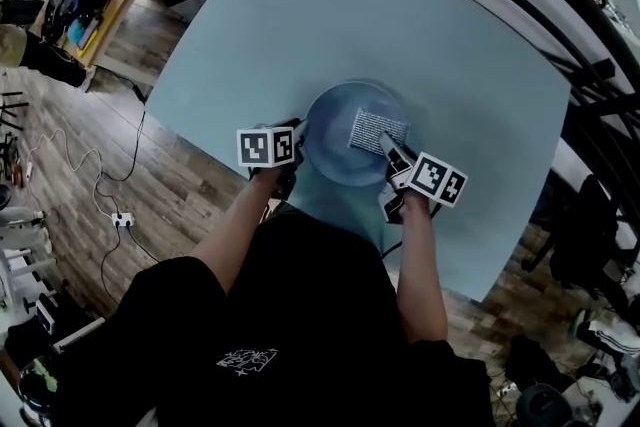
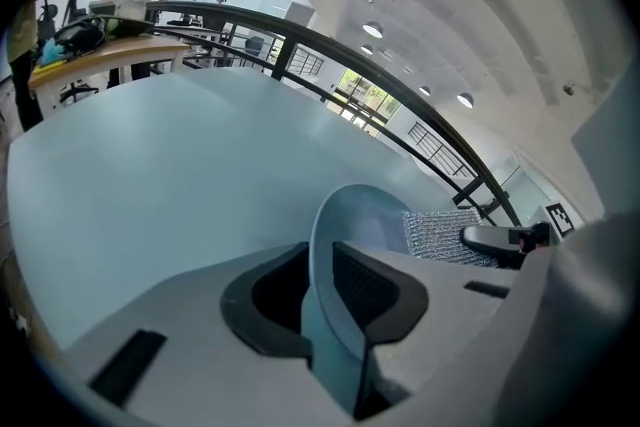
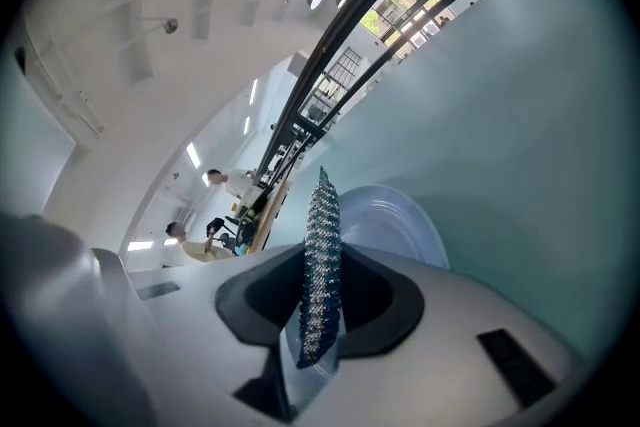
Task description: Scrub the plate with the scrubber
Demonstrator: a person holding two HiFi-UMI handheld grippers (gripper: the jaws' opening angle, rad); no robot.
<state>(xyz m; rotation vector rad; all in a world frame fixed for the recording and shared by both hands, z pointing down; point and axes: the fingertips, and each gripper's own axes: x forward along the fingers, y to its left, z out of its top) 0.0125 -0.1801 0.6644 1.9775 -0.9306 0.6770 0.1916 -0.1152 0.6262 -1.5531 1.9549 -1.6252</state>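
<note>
Clamps left gripper [image 1: 297,143] fingers on plate [image 1: 335,143] at near-left rim, by near edge of table [image 1: 300,15]. Pinches scrubber [image 1: 377,130] tight in right gripper [image 1: 388,147] fingers, flat on plate's right half. Could tip or skid plate if pressed hard; could drag scrubber loose.

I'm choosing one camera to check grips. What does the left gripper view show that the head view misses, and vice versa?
Only left gripper view: the left gripper, jaws closed on the rim of the round pale-blue plate. Only head view: the person's forearms, the wooden floor. Both: the plate, the silvery mesh scrubber the right gripper holds on it, the light-blue table.
</note>
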